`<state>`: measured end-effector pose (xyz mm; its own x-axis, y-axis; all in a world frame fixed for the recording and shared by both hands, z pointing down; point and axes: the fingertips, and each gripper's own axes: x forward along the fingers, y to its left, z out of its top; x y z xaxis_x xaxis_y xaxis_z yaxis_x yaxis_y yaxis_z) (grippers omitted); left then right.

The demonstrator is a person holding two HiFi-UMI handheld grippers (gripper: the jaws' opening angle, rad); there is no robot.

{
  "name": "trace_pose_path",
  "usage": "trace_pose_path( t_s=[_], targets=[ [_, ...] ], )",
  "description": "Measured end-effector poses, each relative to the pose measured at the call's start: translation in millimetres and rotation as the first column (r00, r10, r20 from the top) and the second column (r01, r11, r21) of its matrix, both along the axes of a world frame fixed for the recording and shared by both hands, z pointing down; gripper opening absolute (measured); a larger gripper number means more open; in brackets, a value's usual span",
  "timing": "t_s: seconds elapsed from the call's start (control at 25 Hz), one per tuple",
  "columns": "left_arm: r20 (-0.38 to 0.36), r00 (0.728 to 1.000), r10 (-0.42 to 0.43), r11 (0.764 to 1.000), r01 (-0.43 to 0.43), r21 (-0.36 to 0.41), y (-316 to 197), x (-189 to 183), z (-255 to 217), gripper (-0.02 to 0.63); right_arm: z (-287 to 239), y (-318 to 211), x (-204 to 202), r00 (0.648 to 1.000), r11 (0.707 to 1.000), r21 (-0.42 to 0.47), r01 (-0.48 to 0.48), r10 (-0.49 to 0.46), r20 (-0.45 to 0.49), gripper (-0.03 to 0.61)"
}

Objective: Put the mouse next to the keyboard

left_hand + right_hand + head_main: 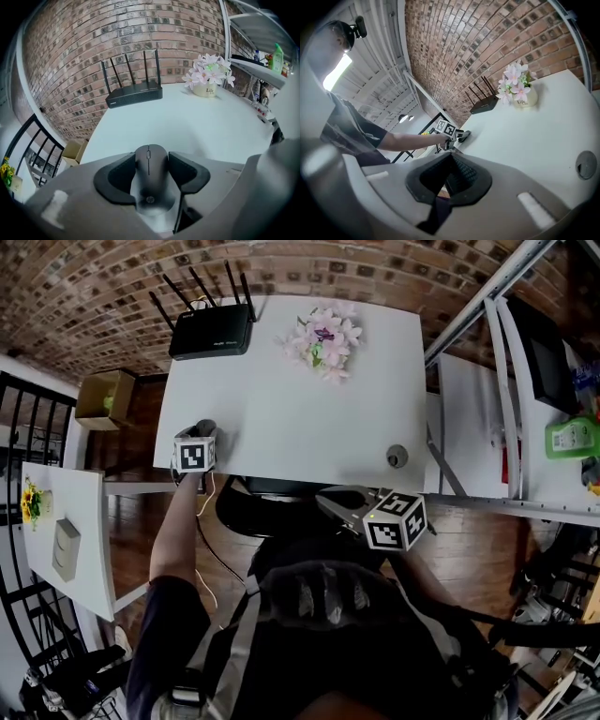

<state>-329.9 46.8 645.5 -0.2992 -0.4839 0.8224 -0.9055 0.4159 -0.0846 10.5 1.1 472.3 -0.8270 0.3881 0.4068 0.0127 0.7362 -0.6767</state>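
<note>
Head view: left gripper [202, 430] at the near-left edge of the table [281, 409]; its cube hides the load.
Left gripper view: claw clamped on mouse [150, 173], long axis along the jaws, nose toward router [135, 93].
Right gripper view: right gripper [450, 168] pinched closed, empty; mouse too small to make out.

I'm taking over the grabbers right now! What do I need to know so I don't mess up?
Left gripper: shut on the mouse, at the near left corner of the white table.
Right gripper: jaws together with nothing in them, held in front of the table's near edge.
Keyboard: not in any view, so you will probably have to find it first.
Done: the mouse is gripped.
Left to do: carry the mouse to the keyboard, set it down beside it and open the jaws.
</note>
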Motion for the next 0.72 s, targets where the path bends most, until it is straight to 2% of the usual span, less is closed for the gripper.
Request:
trace_pose_path(
  t_s=[0.2, 0.72],
  targets=[
    [-0.022, 1.000, -0.009, 1.000, 0.009, 0.006, -6.9, 17.2, 0.1, 0.225, 1.9, -7.0, 9.4, 1.000, 1.000, -0.004, 0.010, -0.010, 0.007, 0.005],
    [-0.040, 0.998, 0.039, 0.999, -0.039, 0.005, -45.4, 70.2, -0.2, 0.227, 1.9, -21.7, 33.8, 0.999, 0.999, -0.001, 0.043, -0.043, 0.020, 0.003]
  ],
)
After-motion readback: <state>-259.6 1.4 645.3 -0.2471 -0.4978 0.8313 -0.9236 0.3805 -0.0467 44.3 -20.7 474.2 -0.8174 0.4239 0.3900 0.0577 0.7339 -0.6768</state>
